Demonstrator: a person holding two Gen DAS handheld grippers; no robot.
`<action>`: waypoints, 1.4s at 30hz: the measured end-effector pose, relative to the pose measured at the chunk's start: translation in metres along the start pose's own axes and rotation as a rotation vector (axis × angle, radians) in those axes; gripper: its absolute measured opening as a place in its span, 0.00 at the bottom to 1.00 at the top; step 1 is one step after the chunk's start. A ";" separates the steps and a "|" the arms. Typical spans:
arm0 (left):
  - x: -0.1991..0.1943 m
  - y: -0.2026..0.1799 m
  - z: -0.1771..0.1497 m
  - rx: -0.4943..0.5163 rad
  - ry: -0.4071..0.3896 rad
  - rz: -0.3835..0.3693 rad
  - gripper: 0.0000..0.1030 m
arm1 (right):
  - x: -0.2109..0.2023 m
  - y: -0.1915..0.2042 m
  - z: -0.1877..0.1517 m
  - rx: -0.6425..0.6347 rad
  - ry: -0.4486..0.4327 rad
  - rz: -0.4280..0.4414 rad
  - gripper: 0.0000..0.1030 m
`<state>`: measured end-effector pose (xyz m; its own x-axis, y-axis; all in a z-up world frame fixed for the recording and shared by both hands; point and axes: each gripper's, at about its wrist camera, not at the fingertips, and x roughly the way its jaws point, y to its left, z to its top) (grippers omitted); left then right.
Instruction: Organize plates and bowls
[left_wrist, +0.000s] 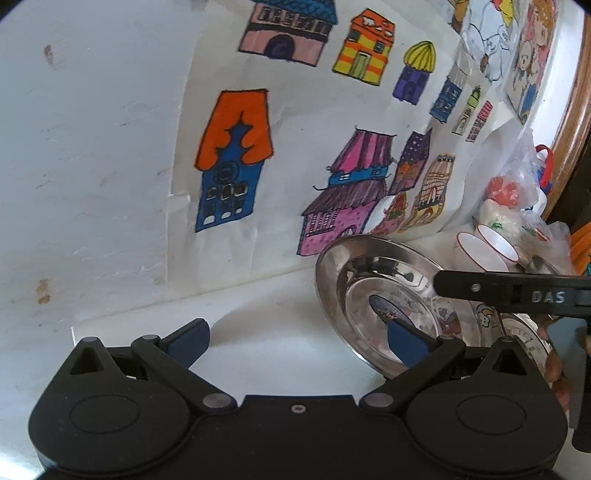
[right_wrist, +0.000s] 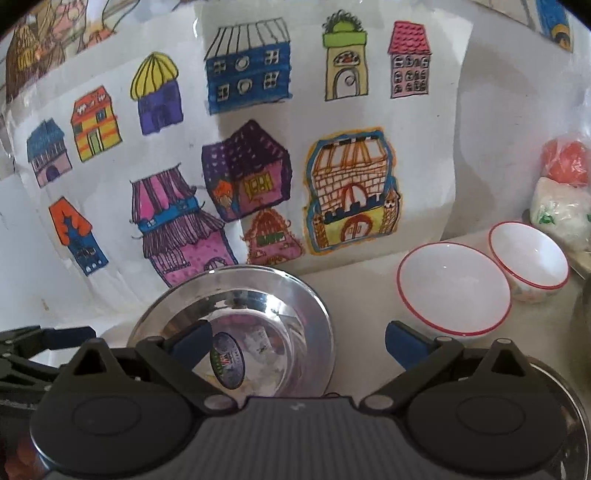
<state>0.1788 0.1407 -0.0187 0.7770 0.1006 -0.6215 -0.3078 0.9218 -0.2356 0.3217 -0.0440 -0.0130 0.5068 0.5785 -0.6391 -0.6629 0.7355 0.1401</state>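
A shiny steel plate (right_wrist: 295, 306) with an oval sticker (right_wrist: 227, 365) lies on the white counter (right_wrist: 362, 295) in front of the wall. My right gripper (right_wrist: 299, 345) is open above its near side; the left fingertip (right_wrist: 192, 343) hangs over the plate and the right one is past the rim. Two white bowls with red rims, a larger one (right_wrist: 454, 288) and a smaller one (right_wrist: 528, 254), stand to the right. In the left wrist view the steel plate (left_wrist: 369, 280) is at the right, and my left gripper (left_wrist: 295, 343) is open, holding nothing, its right fingertip (left_wrist: 406, 347) in front of the rim.
Paper sheets with coloured house drawings (right_wrist: 258, 166) cover the wall behind the counter. A plastic bag with red and white contents (left_wrist: 506, 206) sits at the far right. A patterned dish (left_wrist: 524, 336) and another steel rim (right_wrist: 561, 387) lie beside the plate. A hand (left_wrist: 554, 365) holds the right gripper.
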 end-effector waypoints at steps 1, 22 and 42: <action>0.001 -0.001 0.000 0.003 0.000 -0.001 0.99 | 0.001 0.001 -0.001 -0.006 0.003 0.003 0.96; 0.007 -0.009 0.000 0.005 -0.006 -0.035 0.74 | 0.019 0.005 -0.006 -0.026 0.056 -0.053 0.75; 0.006 -0.003 -0.001 -0.089 0.015 -0.095 0.18 | -0.001 0.004 -0.022 0.136 0.029 -0.037 0.26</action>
<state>0.1833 0.1382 -0.0225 0.7970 0.0082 -0.6039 -0.2813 0.8899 -0.3592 0.3065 -0.0495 -0.0289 0.5122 0.5411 -0.6670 -0.5623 0.7983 0.2158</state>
